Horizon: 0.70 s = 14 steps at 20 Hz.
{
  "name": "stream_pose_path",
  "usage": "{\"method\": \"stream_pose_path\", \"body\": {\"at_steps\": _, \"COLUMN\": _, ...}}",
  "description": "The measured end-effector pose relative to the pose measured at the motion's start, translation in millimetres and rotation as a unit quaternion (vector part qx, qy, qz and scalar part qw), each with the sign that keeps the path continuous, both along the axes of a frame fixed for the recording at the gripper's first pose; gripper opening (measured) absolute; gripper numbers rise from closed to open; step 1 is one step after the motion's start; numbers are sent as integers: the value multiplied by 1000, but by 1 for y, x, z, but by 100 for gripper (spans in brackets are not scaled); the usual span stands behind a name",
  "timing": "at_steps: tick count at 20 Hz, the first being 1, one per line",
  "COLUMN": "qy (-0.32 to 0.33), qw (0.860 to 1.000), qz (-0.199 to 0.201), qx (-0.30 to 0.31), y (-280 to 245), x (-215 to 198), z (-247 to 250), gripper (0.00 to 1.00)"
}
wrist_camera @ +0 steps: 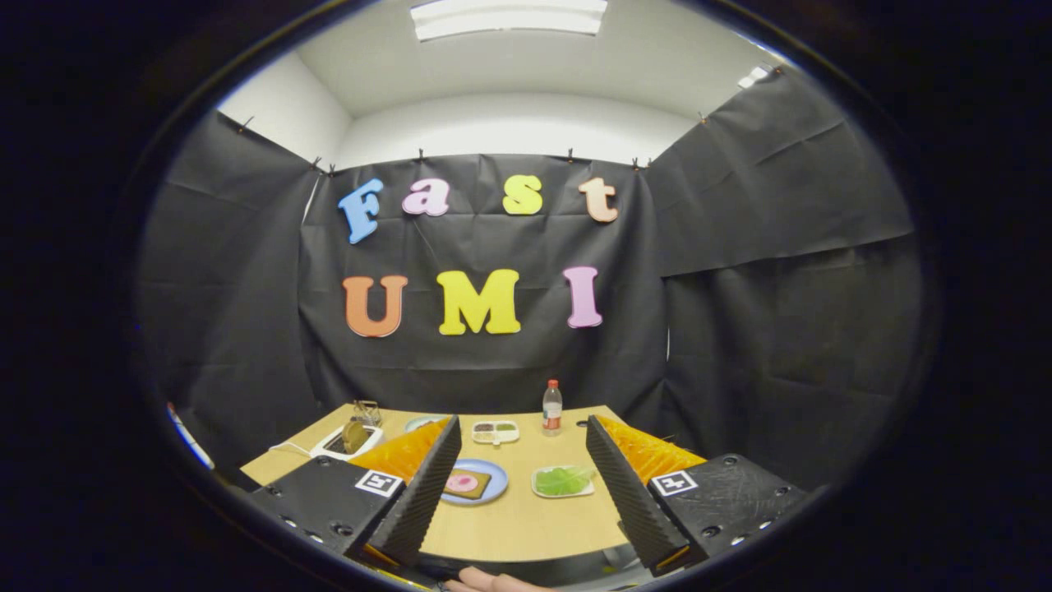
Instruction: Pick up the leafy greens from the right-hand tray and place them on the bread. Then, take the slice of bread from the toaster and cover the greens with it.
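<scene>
My gripper [519, 434] is open, held above the near side of the wooden table [526, 518], with nothing between its fingers. The leafy greens [564, 480] lie in a small white tray [538, 492] ahead, close to the right finger. Left of that tray, a blue plate [494, 491] carries a slice of bread [466, 483] topped with something pink, partly hidden by the left finger. A white toaster [346, 442] with a brown slice of bread standing in it sits at the table's far left, beyond the left finger.
A clear bottle with a red cap [552, 408] stands at the table's far edge. A white divided dish [495, 432] with small bits of food lies near it, and another dish [421, 423] peeks out behind the left finger. Black cloth walls surround the table. A hand [491, 582] shows below the fingers.
</scene>
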State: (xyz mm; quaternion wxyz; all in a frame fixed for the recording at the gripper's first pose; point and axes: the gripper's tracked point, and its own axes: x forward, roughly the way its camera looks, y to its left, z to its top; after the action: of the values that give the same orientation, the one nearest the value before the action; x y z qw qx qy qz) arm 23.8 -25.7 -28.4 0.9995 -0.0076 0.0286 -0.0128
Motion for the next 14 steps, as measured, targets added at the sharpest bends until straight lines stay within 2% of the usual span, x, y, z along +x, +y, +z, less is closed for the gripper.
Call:
{"method": "stream_pose_path", "body": {"at_steps": 7, "qy": 27, "qw": 1000, "qz": -13, "qx": 1, "y": -16, "x": 34, "z": -22, "gripper": 94}}
{"method": "stream_pose_path", "body": {"at_steps": 11, "qy": 53, "qw": 999, "qz": -15, "qx": 1, "y": -29, "x": 80, "z": -47, "gripper": 94}}
{"method": "stream_pose_path", "body": {"at_steps": 14, "qy": 92, "qw": 995, "qz": -18, "qx": -23, "y": -41, "x": 126, "z": -88, "gripper": 94}}
